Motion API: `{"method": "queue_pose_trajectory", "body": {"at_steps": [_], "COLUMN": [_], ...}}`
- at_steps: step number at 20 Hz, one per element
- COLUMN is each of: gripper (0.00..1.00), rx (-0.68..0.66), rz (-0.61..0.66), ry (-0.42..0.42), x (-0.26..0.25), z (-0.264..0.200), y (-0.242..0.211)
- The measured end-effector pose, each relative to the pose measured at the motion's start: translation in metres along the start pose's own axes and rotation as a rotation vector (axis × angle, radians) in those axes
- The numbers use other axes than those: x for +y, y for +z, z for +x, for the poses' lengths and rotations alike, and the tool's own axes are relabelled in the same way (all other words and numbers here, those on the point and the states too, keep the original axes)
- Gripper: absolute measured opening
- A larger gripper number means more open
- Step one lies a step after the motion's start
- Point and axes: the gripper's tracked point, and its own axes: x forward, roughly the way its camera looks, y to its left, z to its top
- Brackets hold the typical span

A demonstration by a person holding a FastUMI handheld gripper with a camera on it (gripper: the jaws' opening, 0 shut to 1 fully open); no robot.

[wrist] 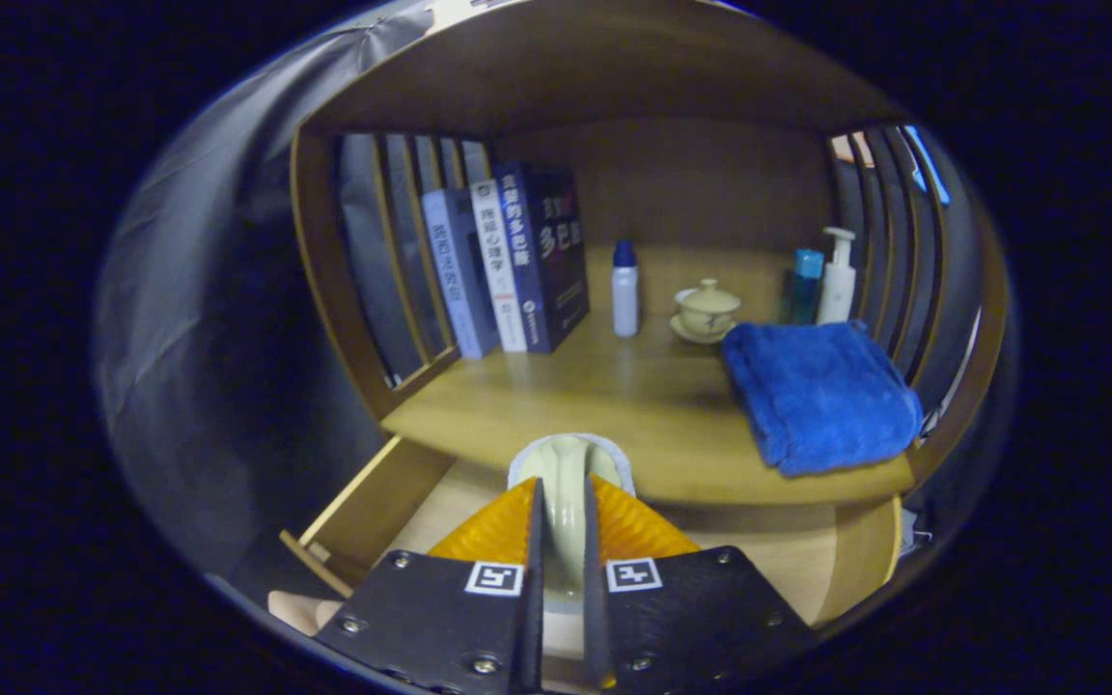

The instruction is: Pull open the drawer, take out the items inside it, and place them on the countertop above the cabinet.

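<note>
My gripper (564, 512) is shut on a pale cream item (566, 463) with a light rim, and both fingers press on its sides. It is held over the open wooden drawer (363, 512), just in front of the front edge of the countertop (556, 405). The item's rounded top rises slightly above that edge. The drawer's floor (807, 565) shows to either side of the fingers, and what lies directly under them is hidden.
On the countertop, several upright books (513, 261) stand at the back left. A small white bottle (625, 290) and a lidded cup on a saucer (707, 311) stand mid-back. A folded blue towel (819, 394) lies right, with a teal bottle (806, 285) and a pump bottle (838, 278) behind it.
</note>
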Motion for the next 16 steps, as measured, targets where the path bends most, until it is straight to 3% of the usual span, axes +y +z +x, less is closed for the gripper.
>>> {"method": "queue_pose_trajectory", "body": {"at_steps": [3,8,16], "gripper": [0.17,0.17,0.18], "rx": [-0.010,-0.030,-0.065], "rz": [0.013,0.052,0.139], "ry": [-0.087,-0.156,-0.186], "x": [-0.024,-0.037,-0.042], "z": [0.034,0.075,0.111], "y": [0.017,0.026,0.041]}}
